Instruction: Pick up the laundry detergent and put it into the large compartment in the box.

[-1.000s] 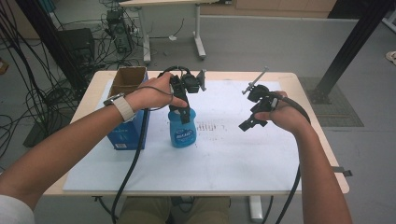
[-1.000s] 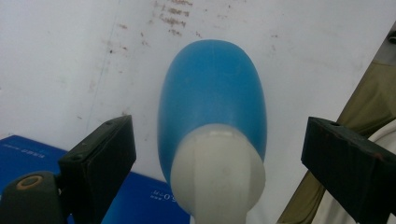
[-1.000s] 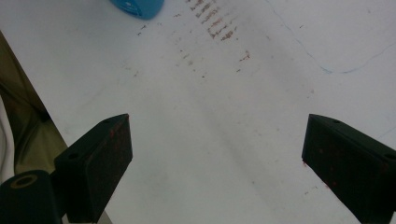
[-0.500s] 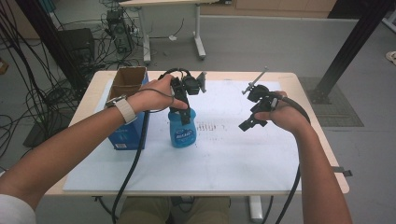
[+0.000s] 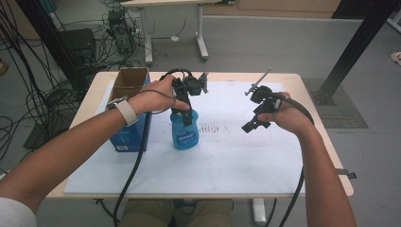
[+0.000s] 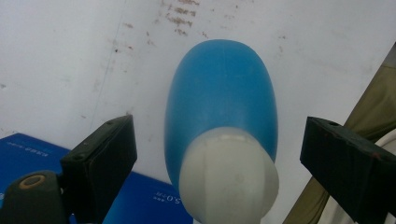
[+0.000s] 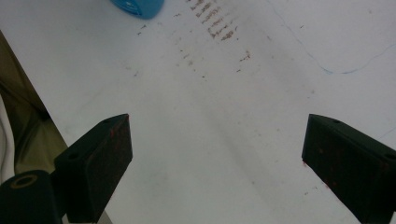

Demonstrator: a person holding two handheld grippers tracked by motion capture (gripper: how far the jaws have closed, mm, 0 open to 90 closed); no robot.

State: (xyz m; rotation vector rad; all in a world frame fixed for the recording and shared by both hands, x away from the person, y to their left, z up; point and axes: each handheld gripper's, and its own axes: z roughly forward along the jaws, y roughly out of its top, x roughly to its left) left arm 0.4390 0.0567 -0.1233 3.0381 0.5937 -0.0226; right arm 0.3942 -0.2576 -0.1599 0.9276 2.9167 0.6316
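A blue plastic bottle (image 5: 185, 135) with a white cap (image 6: 229, 173) stands upright on the white mat (image 5: 227, 161), left of the table's middle. My left gripper (image 5: 186, 118) points down over its top. In the left gripper view the bottle (image 6: 219, 88) sits between the jaws of that gripper (image 6: 219, 128), which stand wide with a gap on each side, so it is open and not touching. My right gripper (image 5: 250, 124) hovers above the mat to the right of the bottle. Its jaws (image 7: 217, 123) are open with nothing between them, and the bottle's base (image 7: 137, 7) lies at that view's top edge.
An open blue cardboard box (image 5: 126, 135) with brown flaps stands just left of the bottle. Faint reddish marks (image 5: 213, 128) stain the mat between the grippers. Cables trail from both grippers toward the near table edge. Another table and cable clutter stand on the floor beyond.
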